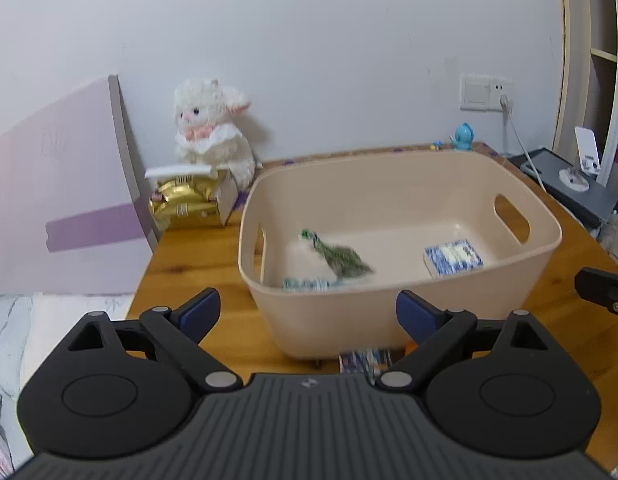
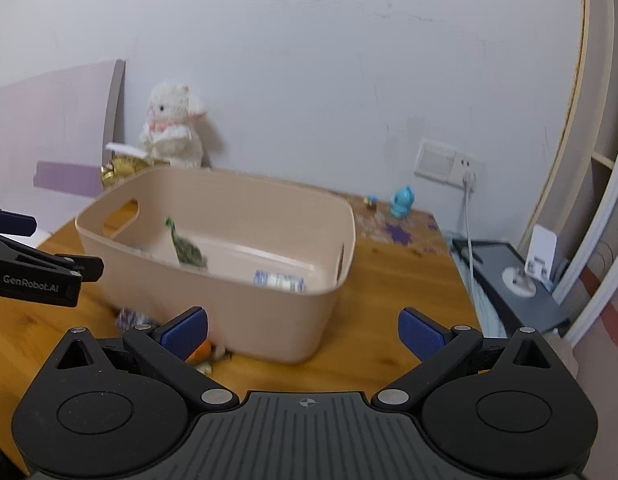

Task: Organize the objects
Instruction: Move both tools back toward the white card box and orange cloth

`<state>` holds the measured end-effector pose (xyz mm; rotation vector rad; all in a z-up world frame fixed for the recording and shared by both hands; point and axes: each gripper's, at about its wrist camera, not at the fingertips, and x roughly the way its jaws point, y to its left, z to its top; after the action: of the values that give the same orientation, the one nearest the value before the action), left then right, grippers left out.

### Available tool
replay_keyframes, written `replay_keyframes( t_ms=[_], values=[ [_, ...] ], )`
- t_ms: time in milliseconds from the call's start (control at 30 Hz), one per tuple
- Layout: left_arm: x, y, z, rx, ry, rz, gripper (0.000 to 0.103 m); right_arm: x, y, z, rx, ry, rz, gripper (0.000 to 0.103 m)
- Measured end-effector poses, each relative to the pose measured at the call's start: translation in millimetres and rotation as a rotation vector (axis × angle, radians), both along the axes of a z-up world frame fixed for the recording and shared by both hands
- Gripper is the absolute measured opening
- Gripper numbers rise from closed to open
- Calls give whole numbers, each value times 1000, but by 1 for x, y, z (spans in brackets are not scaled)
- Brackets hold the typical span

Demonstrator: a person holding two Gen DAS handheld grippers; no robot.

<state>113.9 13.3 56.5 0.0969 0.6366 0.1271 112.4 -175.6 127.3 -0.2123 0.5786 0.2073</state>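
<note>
A beige plastic tub stands on the wooden table. In it lie a blurred green and white object, a blue-patterned packet and a blue and white box. My left gripper is open and empty, in front of the tub. My right gripper is open and empty, near the tub's front corner. A blue-patterned packet and an orange item lie on the table by the tub's base.
A white plush toy sits on a box with a gold packet at the back left. A purple board leans at the left. A blue figurine, a wall socket and a dark device are at the right.
</note>
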Motion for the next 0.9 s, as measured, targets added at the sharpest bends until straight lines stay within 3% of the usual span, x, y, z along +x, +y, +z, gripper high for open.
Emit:
replay_keyframes(
  t_ms=[500,900],
  values=[
    [-10,-9,-64,-73,154,-61,96,-4,-15,-56,9,151,-33,103],
    [17,-13,-104,-159,250,-89,96,15,-8,-81,10,213,-17,103]
  ],
)
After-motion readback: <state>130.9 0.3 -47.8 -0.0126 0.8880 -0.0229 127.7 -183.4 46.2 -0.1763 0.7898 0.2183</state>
